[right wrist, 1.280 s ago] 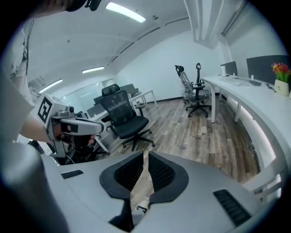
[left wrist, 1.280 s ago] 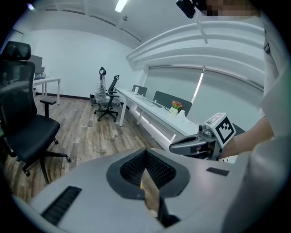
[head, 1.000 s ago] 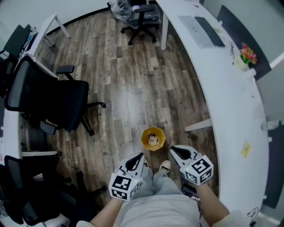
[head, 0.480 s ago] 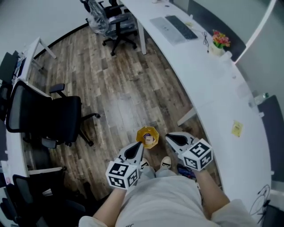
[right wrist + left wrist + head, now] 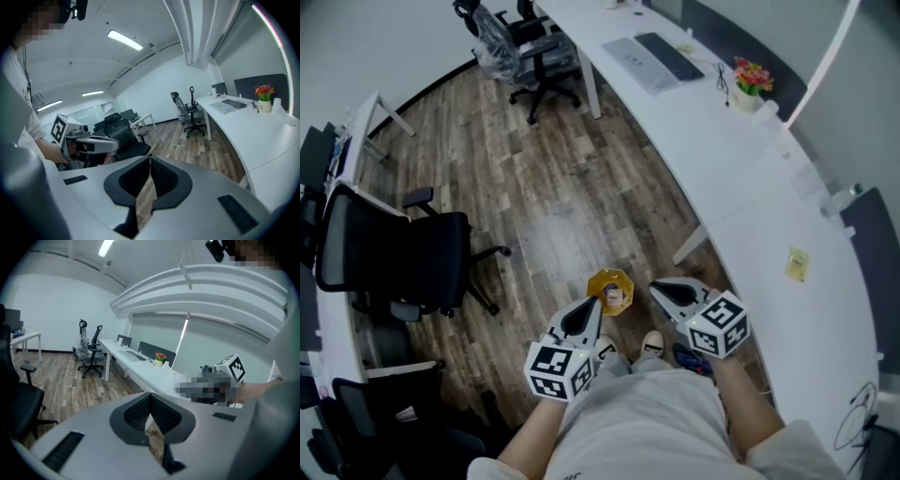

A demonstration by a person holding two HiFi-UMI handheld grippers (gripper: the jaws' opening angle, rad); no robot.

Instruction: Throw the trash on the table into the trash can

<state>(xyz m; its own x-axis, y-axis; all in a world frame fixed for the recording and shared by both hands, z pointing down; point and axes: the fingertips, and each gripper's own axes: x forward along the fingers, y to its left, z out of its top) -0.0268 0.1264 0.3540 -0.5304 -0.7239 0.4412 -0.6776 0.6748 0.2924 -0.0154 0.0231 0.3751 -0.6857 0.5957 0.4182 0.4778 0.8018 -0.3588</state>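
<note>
Both hand-held grippers have come up and the head view has swung toward the counter (image 5: 741,187). More of its white top shows at the right than a second ago, and the can (image 5: 610,291) sits closer to the gripper tips.

In the head view, the left hand-held gripper (image 5: 596,304) and the right hand-held gripper (image 5: 656,287) are held side by side before the person's body. The yellow can stands on the floor (image 5: 572,197) between their tips, just ahead of the shoes (image 5: 651,345), with something pale inside it. A yellow slip (image 5: 797,263) lies on the counter, well apart from the can. It is probably the trash left to fetch, which would explain why the grippers are carried up and empty. Any writing on it is too small to read.

In the left gripper view, the jaws meet at their tips with nothing between them. The right hand-held gripper's cube (image 5: 233,367) shows a black-and-white square marker and no words.

In the right gripper view, the jaws are likewise closed on nothing. They point across the room toward a black chair (image 5: 124,133). Flowers (image 5: 264,91) stand on the counter at the right.
</note>
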